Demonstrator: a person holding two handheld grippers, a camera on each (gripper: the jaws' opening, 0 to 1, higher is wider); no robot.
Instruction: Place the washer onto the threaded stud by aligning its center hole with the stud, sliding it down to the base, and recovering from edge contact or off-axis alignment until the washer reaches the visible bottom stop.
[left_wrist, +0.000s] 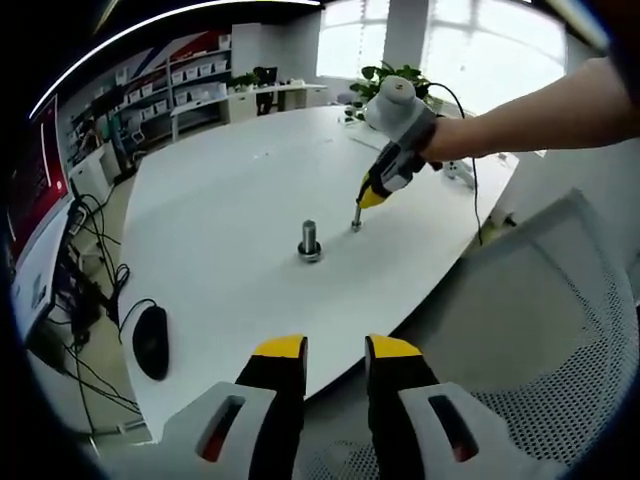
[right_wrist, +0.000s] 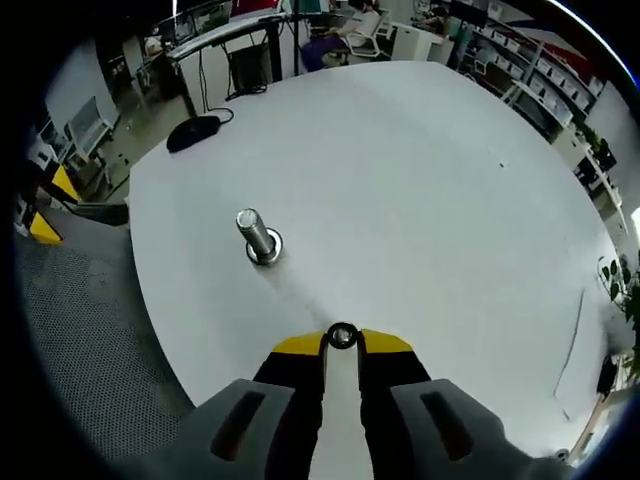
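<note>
Right gripper jaws pinch the washer by its edge, beside the stud on the counter. Left gripper jaws narrow, empty. Risk: off-axis lowering catches threads, washer slips out.

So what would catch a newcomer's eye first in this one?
Probably the upright metal threaded stud standing alone on the broad white table. Next, the small metal washer pinched at the yellow tips of the right gripper, low over the table beside the stud. The left gripper waits open at the table edge.

Both grippers — left gripper, right gripper — black jaws, yellow tips, grey housings with red slots.
</note>
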